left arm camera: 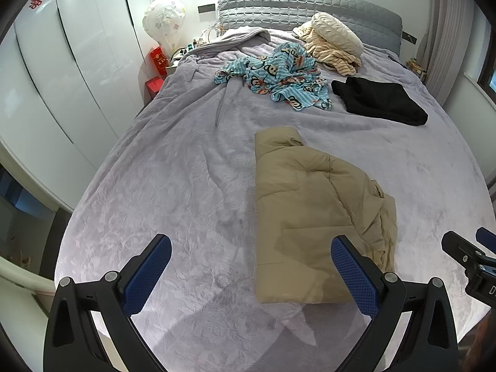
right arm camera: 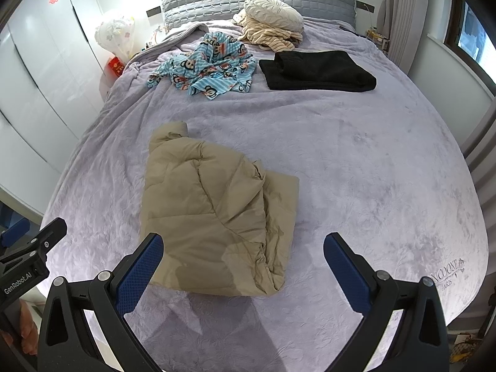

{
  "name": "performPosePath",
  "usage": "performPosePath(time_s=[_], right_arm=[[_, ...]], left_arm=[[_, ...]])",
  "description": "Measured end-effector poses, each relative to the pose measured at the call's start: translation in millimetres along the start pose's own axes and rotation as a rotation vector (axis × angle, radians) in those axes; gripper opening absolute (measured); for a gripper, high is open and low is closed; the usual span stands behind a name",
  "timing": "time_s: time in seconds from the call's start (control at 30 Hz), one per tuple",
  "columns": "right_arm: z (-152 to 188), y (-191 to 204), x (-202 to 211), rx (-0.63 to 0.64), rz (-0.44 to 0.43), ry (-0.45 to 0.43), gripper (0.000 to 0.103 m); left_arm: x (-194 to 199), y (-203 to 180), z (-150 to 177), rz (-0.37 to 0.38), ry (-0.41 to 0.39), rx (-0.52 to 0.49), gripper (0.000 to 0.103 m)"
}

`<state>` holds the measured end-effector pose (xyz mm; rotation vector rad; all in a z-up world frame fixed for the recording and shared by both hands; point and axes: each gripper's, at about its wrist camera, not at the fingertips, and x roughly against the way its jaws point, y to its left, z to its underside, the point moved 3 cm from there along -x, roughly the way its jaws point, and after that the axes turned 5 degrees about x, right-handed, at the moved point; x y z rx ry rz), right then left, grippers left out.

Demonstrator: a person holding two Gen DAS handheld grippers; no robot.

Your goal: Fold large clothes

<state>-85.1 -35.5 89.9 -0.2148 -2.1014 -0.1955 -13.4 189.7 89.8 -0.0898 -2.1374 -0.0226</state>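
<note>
Lying folded near the bed's (left arm camera: 161, 161) near edge within reach, the jacket (left arm camera: 313, 204) is untouched: left gripper (left arm camera: 251, 266) and right gripper (right arm camera: 243, 263) both released, empty.

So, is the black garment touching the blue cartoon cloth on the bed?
Apart. The right wrist view shows a strip of bedcover between the black garment and the blue cartoon cloth.
</note>
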Motion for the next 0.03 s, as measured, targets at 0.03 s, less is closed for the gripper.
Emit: performPosePath(time_s=[0.03], right_arm=[[-0.4,0.3,0.1,0.0,0.0,0.0,0.103]], left_arm=[[0.8,0.0,0.2,0.002,-0.001,0.001,0.103]])
